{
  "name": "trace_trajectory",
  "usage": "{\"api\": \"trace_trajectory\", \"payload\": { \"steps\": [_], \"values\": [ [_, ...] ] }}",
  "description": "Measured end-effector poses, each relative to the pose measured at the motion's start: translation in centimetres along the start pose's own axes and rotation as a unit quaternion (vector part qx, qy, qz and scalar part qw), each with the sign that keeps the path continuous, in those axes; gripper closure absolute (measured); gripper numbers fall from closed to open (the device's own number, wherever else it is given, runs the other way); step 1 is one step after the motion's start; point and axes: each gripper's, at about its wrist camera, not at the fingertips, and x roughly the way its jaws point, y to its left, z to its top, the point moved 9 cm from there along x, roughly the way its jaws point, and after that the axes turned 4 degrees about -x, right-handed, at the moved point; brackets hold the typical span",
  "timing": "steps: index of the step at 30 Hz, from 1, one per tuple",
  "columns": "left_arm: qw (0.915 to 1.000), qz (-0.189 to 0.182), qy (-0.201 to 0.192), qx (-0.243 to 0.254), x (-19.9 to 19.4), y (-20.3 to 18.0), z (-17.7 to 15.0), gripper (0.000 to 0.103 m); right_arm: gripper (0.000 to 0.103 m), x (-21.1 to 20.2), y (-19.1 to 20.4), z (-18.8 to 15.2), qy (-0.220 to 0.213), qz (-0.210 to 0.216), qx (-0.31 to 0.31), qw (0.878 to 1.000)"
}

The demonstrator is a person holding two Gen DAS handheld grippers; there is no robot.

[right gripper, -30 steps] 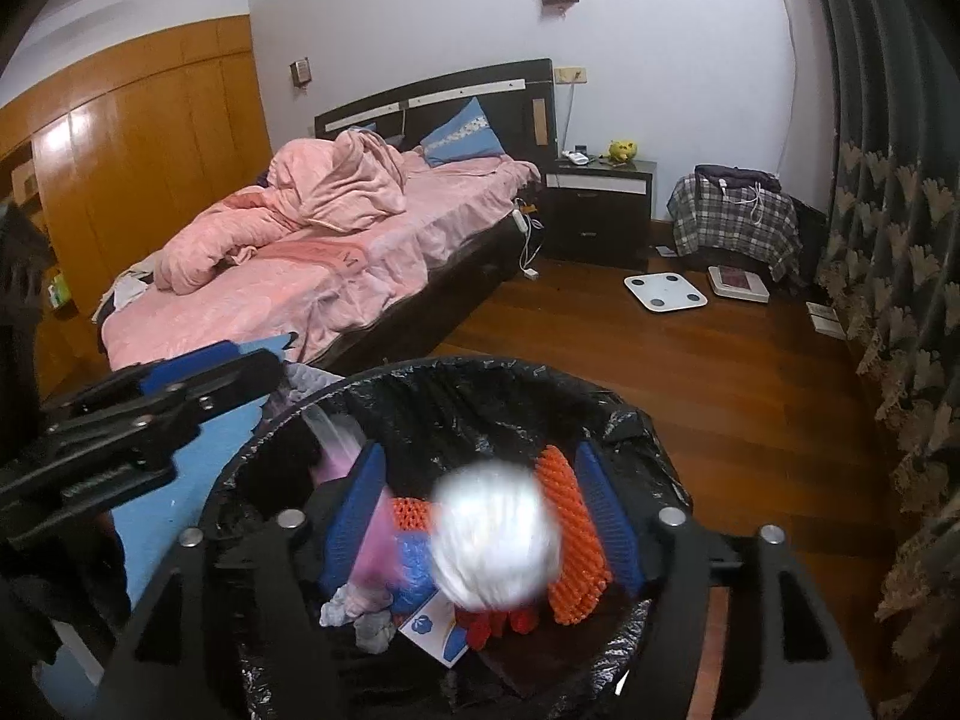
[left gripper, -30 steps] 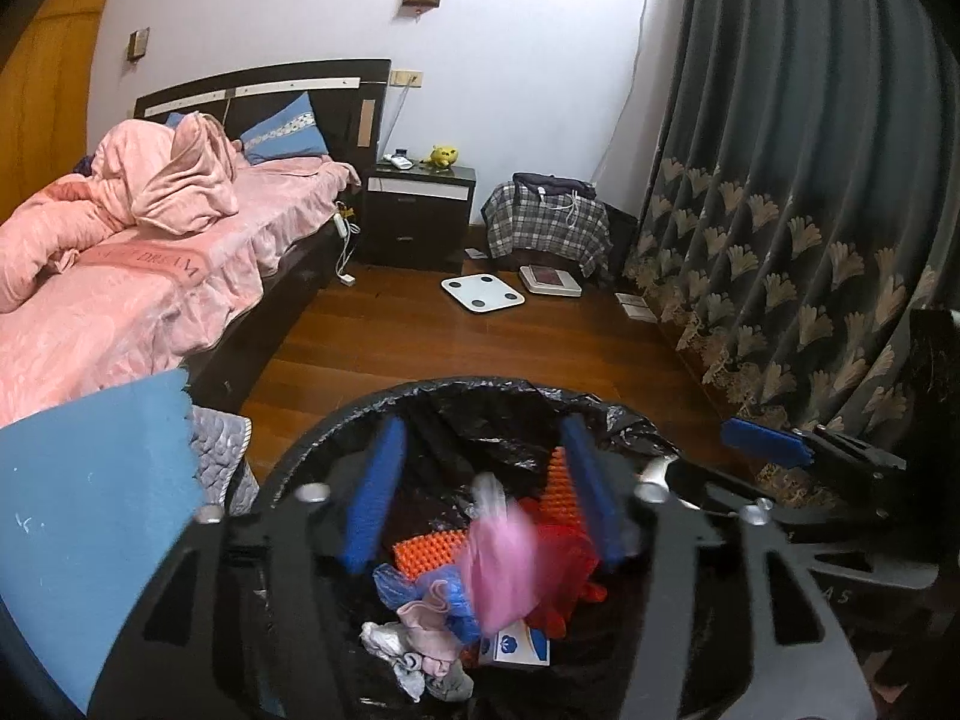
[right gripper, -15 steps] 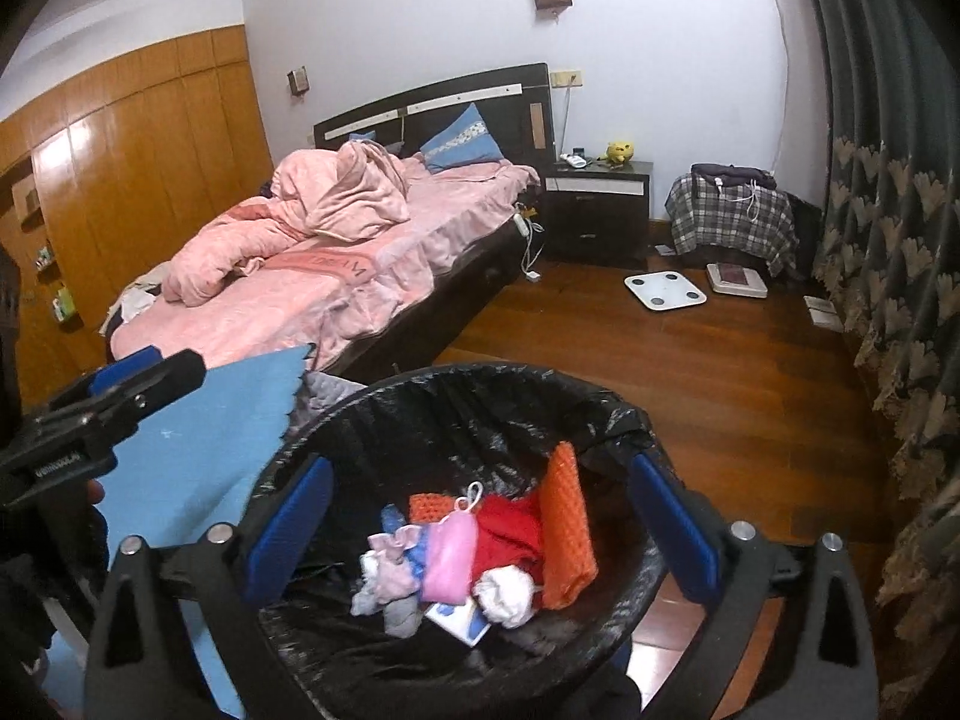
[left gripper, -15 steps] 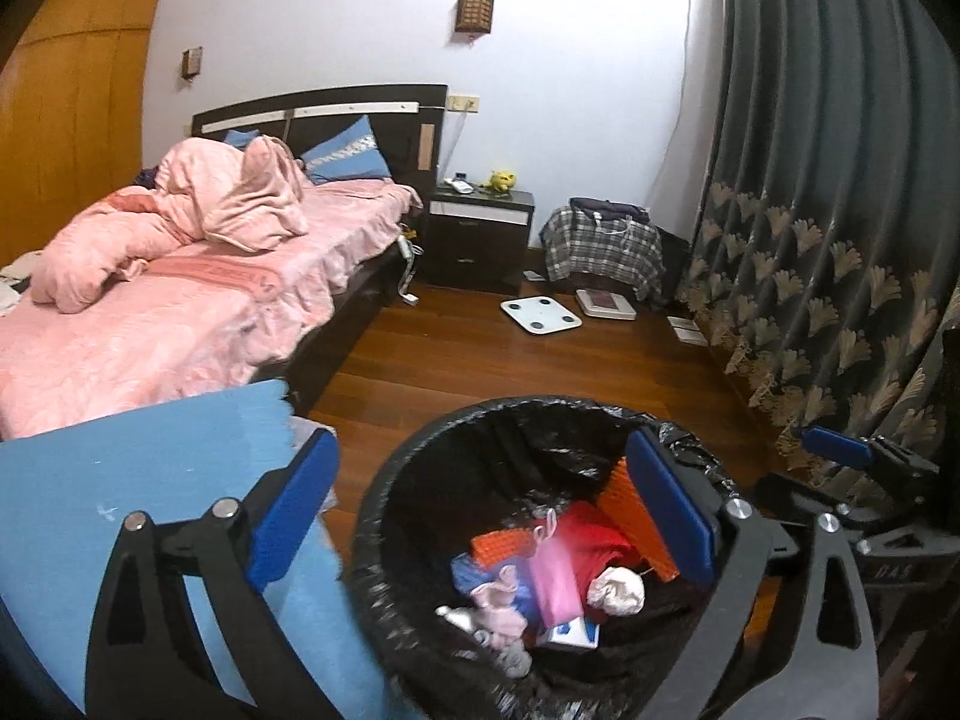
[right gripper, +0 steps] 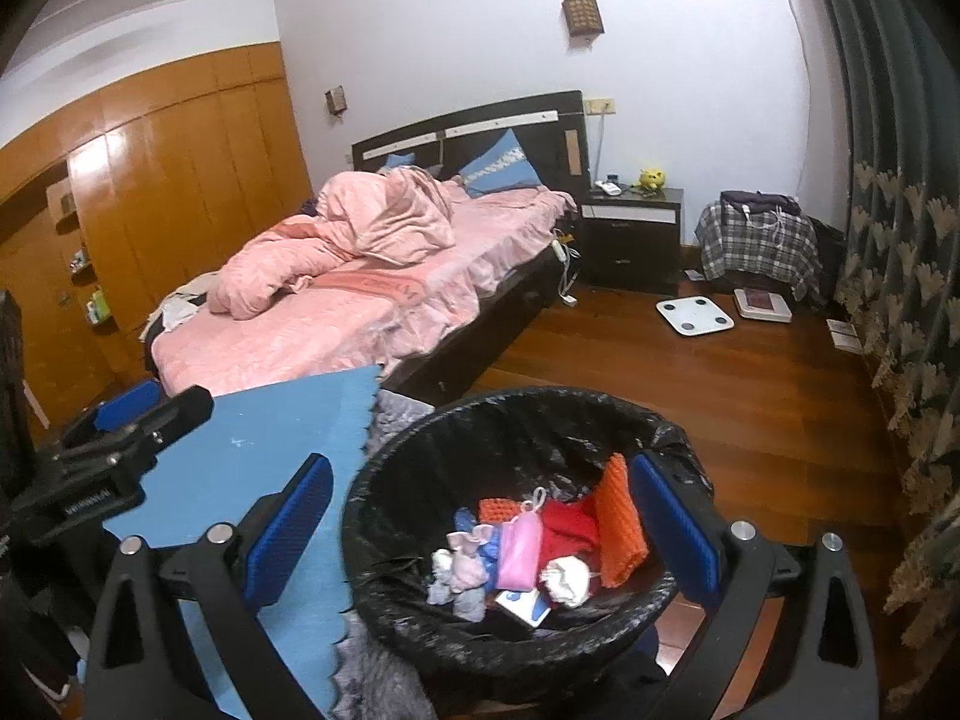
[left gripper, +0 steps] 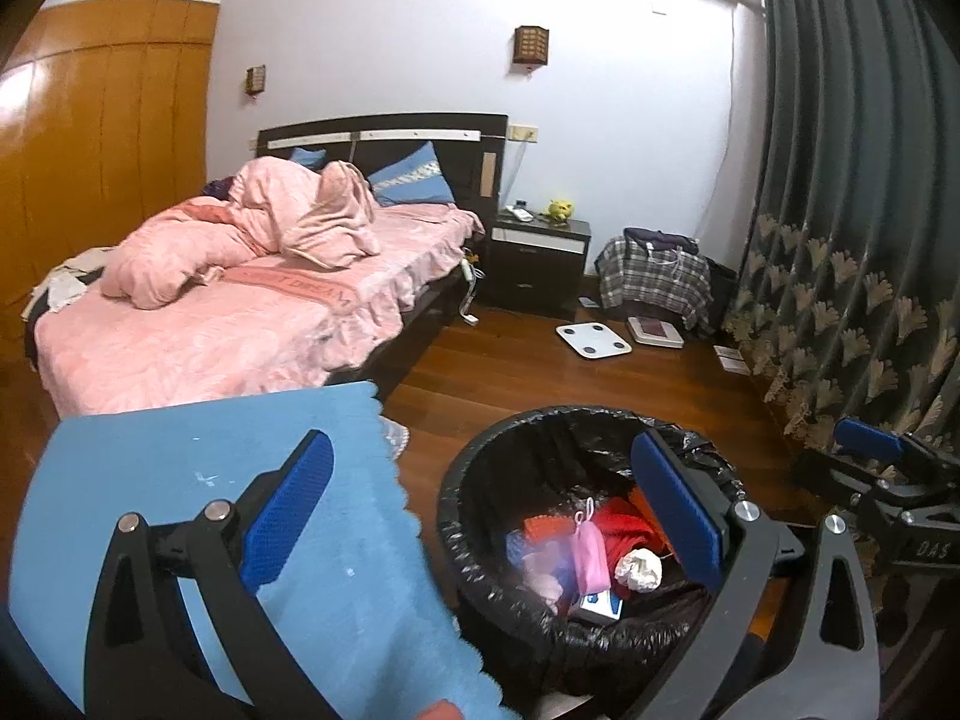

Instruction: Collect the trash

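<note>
A black-lined trash bin (left gripper: 480, 480) (right gripper: 384, 480) stands on the wood floor close below both grippers. It holds several scraps: a pink pouch (left gripper: 588, 555) (right gripper: 519, 552), a white crumpled wad (left gripper: 639, 567) (right gripper: 567, 579), red and orange pieces (right gripper: 621, 531). My left gripper (left gripper: 480, 522) is open and empty above the bin's left rim; it also shows at the left of the right wrist view (right gripper: 129, 420). My right gripper (right gripper: 480, 531) is open and empty over the bin; it also shows at the right of the left wrist view (left gripper: 882, 468).
A blue mat (left gripper: 180, 480) (right gripper: 270, 432) lies left of the bin. A pink bed (left gripper: 240, 312) (right gripper: 360, 288) stands behind it. A nightstand (left gripper: 537, 264), a white scale (left gripper: 593, 339) and a plaid bag (left gripper: 657, 282) are at the far wall. A dark curtain (left gripper: 870, 210) hangs on the right.
Both grippers opened and let their scraps fall into the bin: the pink pouch and the white wad now lie inside. Both grippers have pulled up and back from the bin.
</note>
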Motion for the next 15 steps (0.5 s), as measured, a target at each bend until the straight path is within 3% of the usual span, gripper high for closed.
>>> {"api": "trace_trajectory", "payload": {
  "steps": [15],
  "values": [
    [0.9991,0.020,-0.034,0.016,-7.4,0.5,0.2,0.006,0.006,-4.6,4.3,1.2,-0.023,0.027,-0.027,0.999]
  ]
}}
